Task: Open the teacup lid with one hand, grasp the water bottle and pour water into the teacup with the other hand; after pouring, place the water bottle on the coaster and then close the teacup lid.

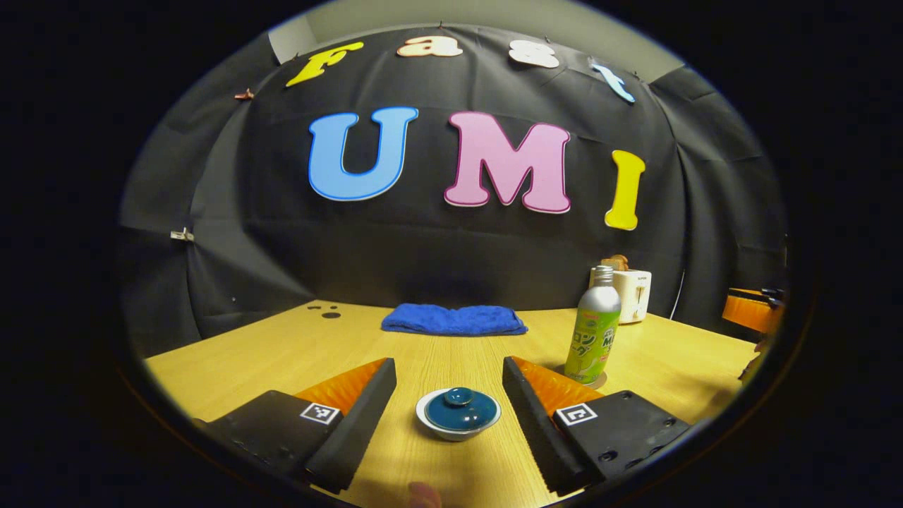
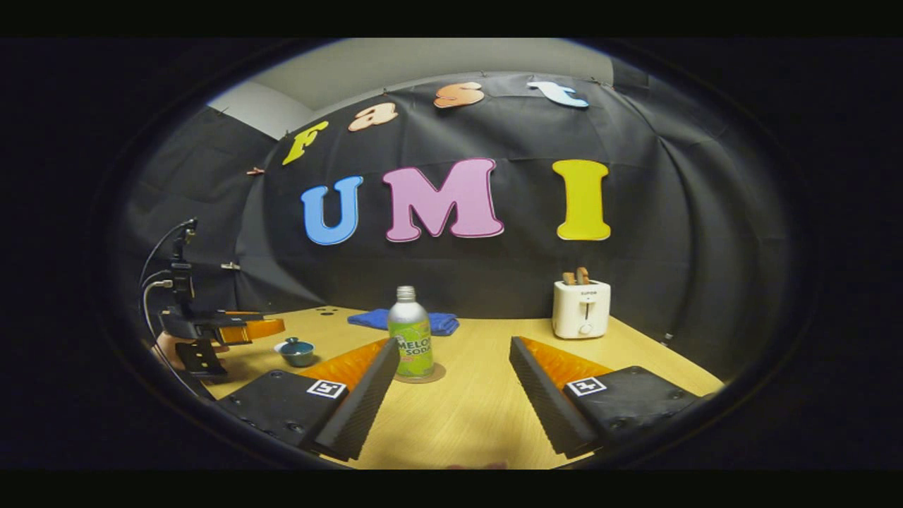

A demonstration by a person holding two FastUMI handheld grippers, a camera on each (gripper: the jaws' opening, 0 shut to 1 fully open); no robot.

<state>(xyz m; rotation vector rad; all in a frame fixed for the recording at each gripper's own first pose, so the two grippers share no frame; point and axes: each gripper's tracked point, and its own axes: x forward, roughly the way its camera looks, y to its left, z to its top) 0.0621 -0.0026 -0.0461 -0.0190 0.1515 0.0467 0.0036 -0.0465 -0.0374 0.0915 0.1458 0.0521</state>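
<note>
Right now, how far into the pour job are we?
Nothing done yet. The lid sits on the teacup and the bottle stands on the coaster. In hand: the left claw is open around the teacup; the right claw is open near the bottle. Left: lift lid, pour, return bottle, close.

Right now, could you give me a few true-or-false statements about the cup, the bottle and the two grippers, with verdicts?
1. The lid sits on the teacup. True.
2. The bottle lies on its side. False: it stands upright on the coaster.
3. The left gripper is open, with the teacup between its fingers but untouched. True.
4. The right gripper is shut on the bottle. False: it is open, and the bottle stands beyond its fingers.
5. A blue cloth lies at the back of the table. True.
6. The toaster stands beside the teacup. False: it stands at the table's far right, away from it.
</note>
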